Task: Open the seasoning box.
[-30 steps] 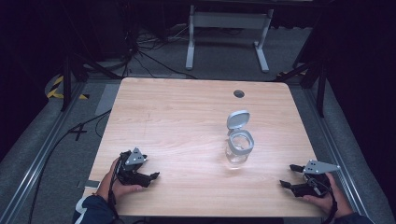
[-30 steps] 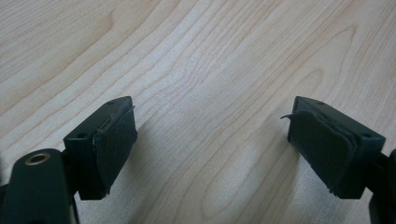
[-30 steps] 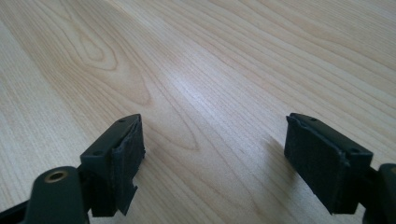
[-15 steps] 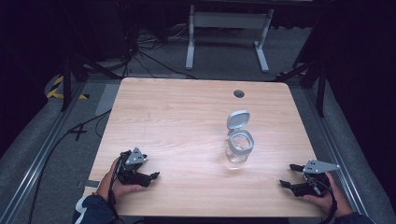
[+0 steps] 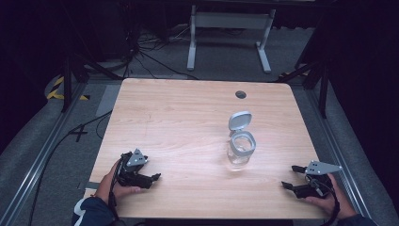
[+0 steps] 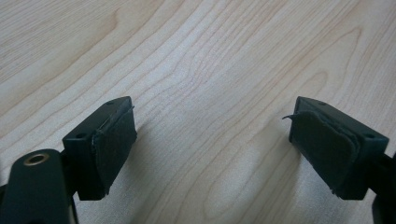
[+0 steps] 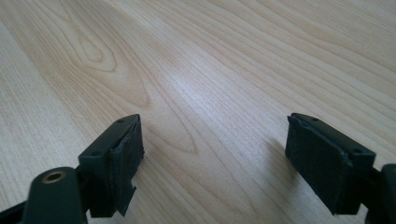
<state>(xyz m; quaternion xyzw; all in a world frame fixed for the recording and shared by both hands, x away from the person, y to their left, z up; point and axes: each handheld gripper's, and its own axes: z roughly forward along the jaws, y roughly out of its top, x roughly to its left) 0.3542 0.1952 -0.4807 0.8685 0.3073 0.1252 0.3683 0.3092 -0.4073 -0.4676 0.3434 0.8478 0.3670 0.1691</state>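
Clear jar point(image 5: 241, 149) with flip lid point(image 5: 238, 120) open, right of centre in high view, likely rigid, slick, light, breakable: best gripped across body below rim; left gripper point(image 5: 153, 178) and right gripper point(image 5: 291, 177) wide, empty, at bottom corners.

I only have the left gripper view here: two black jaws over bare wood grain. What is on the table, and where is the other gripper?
Observer: A clear jar with its grey flip lid open stands right of the table's centre.
Operator: Is the right gripper near it?
Observer: No, the right gripper rests at the near right corner, apart from the jar.
Operator: Are its jaws open?
Observer: Yes, wide apart, only wood between them in its own view.
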